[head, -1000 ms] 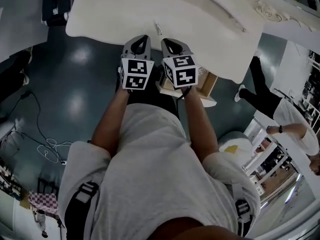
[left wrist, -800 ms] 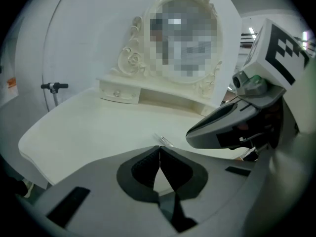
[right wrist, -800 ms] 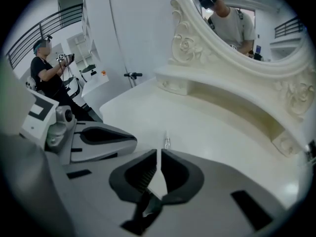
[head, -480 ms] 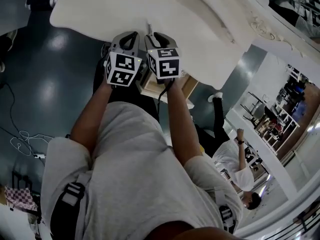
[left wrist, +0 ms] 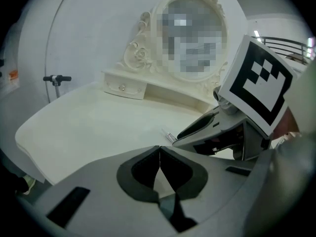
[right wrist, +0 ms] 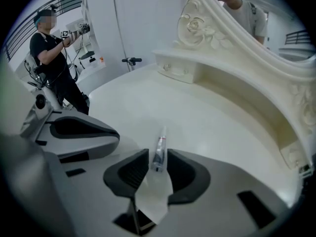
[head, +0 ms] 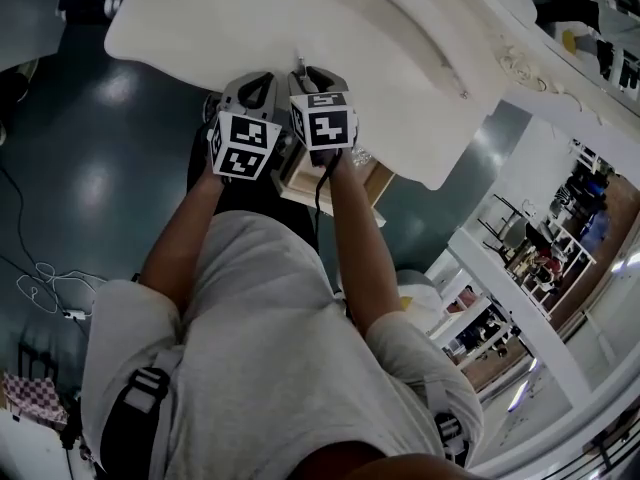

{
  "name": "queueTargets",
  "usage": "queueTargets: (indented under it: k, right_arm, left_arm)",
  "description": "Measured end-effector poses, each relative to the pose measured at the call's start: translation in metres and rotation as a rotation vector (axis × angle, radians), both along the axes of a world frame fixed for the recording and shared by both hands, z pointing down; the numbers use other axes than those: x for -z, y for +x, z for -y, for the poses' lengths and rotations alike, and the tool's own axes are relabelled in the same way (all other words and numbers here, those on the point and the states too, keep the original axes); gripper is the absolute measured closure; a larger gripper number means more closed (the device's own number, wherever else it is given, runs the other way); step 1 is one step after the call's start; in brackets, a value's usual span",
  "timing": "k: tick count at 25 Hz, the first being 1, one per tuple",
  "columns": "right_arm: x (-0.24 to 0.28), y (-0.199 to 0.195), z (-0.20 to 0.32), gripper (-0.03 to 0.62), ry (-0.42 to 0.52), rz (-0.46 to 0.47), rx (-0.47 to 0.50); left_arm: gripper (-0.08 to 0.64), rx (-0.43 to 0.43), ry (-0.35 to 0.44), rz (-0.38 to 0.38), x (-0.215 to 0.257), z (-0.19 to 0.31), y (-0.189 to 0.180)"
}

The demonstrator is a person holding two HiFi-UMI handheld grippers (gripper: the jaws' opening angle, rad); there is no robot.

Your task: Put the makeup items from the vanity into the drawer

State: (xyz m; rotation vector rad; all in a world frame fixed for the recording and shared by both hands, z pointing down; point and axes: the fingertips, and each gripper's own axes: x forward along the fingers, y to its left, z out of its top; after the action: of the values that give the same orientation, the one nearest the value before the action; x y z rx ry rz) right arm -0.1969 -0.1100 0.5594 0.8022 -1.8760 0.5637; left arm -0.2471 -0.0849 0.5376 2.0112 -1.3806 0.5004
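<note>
Open drawer (head: pixel 368 178) under vanity (head: pixel 400 58), tube (right wrist: pixel 159 149) between right claw (right wrist: pixel 157 157) jaws

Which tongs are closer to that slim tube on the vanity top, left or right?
Right. The right tongs are open, with the near end of the slim tube lying between their tips. The left tongs are shut, just left of the tube and clear of it.
</note>
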Motion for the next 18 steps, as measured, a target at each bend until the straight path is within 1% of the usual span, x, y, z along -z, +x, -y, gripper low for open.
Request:
queueTargets:
  k: [7, 9, 10, 13, 18]
  right_arm:
    - [-0.002, -0.006, 0.001, 0.469, -0.031, 0.006, 0.001]
    - [-0.002, -0.005, 0.002, 0.481, -0.028, 0.001, -0.002]
    - [-0.002, -0.004, 0.002, 0.509, -0.024, -0.004, -0.005]
    - [-0.002, -0.002, 0.003, 0.509, -0.013, -0.005, -0.015]
    - [0.007, 0.003, 0.006, 0.509, 0.004, 0.022, -0.046]
  left_arm:
    - [0.552, -0.001, -0.005, -0.003, -0.001, -0.004, -0.005]
    - [0.552, -0.010, -0.005, -0.003, -0.001, -0.004, -0.003]
    - [0.552, -0.016, -0.004, -0.003, -0.001, -0.003, -0.001]
    - [0.552, -0.034, 0.004, -0.001, 0.001, 0.000, 0.002]
    - [0.552, -0.060, 0.005, 0.015, 0.003, 0.003, 0.008]
